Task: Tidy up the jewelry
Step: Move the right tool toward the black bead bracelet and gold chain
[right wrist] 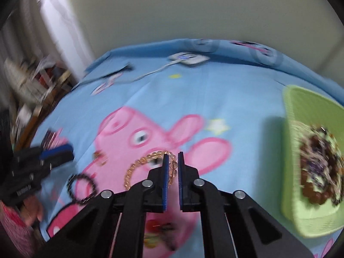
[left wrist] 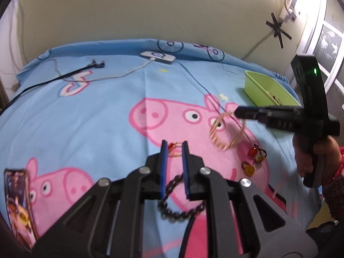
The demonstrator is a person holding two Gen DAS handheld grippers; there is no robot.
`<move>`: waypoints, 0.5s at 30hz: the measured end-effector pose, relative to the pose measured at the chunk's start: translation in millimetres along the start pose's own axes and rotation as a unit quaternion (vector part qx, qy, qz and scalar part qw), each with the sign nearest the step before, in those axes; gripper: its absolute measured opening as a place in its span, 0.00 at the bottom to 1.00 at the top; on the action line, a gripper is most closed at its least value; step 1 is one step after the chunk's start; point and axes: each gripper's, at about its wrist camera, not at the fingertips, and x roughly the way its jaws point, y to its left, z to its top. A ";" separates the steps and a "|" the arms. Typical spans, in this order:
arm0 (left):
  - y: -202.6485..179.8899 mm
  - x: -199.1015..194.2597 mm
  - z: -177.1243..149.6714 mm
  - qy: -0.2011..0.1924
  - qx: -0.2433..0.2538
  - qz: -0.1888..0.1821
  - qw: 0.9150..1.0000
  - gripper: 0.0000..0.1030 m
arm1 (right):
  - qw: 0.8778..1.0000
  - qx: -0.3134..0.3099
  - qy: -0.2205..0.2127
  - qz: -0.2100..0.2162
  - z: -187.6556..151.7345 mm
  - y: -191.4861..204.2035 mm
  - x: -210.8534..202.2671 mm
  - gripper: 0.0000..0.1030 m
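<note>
My right gripper (right wrist: pixel 172 155) is shut on an amber bead bracelet (right wrist: pixel 137 165), with the beads pinched between its blue pads. In the left wrist view the right gripper (left wrist: pixel 236 112) comes in from the right and the amber bracelet (left wrist: pixel 228 133) dangles blurred from its tip over the bedsheet. A black bead bracelet (left wrist: pixel 178 212) lies on the sheet under my left gripper (left wrist: pixel 174 145). Its pads stand almost together with nothing pinched. A small gold and red piece (left wrist: pixel 175 150) lies beyond its tips. The green basket (right wrist: pixel 288 172) at the right holds several jewelry pieces.
Red and yellow hair ties (left wrist: pixel 252 157) lie on the pink pig print of the blue sheet. A phone (left wrist: pixel 17 204) rests at the near left edge. A white charger (left wrist: pixel 158 57) and its cables sit by the far wall. A hand (left wrist: pixel 311 157) holds the right gripper.
</note>
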 end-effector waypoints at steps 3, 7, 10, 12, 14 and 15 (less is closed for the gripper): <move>-2.8 17.2 3.7 0.019 0.015 0.003 1.000 0.12 | 0.999 0.039 -0.005 0.020 -1.6 -18.3 -11.5 0.00; -3.1 37.9 2.8 0.045 0.024 0.013 0.999 0.12 | 0.997 -0.013 -0.037 0.060 -26.9 -6.1 -44.0 0.22; -4.9 42.0 3.4 0.042 0.030 0.009 0.999 0.11 | 0.994 -0.066 -0.036 0.075 -52.2 13.9 -55.5 0.23; -5.5 44.2 4.0 0.042 0.032 0.007 0.999 0.11 | 0.992 -0.101 -0.033 0.069 -69.1 29.5 -59.0 0.22; -7.3 43.6 4.4 0.036 0.035 0.006 0.999 0.05 | 0.992 -0.115 -0.031 0.052 -78.7 32.8 -56.3 0.20; -9.5 41.4 4.7 0.033 0.037 0.004 0.999 0.04 | 0.992 -0.115 -0.025 0.044 -80.6 31.9 -52.1 0.19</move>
